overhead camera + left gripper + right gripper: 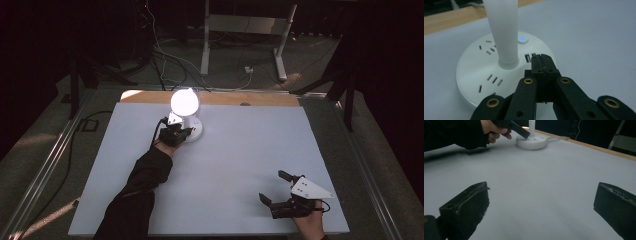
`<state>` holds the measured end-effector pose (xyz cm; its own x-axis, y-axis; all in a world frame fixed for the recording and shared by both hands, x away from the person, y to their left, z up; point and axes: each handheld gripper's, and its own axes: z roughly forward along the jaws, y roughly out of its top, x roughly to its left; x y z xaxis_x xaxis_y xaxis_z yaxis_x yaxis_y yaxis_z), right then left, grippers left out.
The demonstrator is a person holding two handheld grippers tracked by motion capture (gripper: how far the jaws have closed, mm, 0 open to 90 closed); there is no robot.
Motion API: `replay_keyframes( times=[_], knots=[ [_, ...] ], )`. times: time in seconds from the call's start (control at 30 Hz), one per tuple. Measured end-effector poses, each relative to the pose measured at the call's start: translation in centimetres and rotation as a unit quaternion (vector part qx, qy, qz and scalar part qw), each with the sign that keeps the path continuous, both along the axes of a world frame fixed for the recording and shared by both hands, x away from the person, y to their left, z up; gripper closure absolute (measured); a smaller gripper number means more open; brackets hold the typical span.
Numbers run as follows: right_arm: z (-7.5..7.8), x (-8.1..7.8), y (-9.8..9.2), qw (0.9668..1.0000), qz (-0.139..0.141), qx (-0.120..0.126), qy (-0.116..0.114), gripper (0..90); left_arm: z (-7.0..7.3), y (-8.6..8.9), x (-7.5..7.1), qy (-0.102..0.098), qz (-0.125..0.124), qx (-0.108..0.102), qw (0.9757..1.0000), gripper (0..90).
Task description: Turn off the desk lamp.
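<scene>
Around you the room is dark; the white table (225, 165) carries a lit lamp (185, 102) near its far wooden edge. Your left gripper (543, 62) is clenched with nothing between its jaws, tips over the lamp's round base (474, 75) just beside the stem (504, 32), near the glowing blue button (522, 39). Your right gripper (275, 187) rests released, well apart at the near edge.

Wide open white tabletop (240, 165) ahead of your right gripper (278, 190), and the lone obstacle is the lit desk lamp (186, 117) near the far edge, crowded by your left gripper (186, 133).
</scene>
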<state>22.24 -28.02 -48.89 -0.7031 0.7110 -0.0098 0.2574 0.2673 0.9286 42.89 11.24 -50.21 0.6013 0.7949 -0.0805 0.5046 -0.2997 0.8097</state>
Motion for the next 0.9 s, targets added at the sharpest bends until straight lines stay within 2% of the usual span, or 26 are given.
replay_keyframes(
  times=[0.43, 0.9],
  knots=[
    [0.0, 0.0, 0.0, 1.0000, 0.001, 0.000, -0.002, 0.0, 1.2, 0.3, 0.1, -0.003, 0.003, -0.001, 1.0000, 90.0],
    [0.0, 0.0, 0.0, 1.0000, 0.001, 0.000, 0.000, 0.0, 0.1, 0.3, 0.3, 0.008, 0.004, 0.004, 1.0000, 90.0]
  ],
)
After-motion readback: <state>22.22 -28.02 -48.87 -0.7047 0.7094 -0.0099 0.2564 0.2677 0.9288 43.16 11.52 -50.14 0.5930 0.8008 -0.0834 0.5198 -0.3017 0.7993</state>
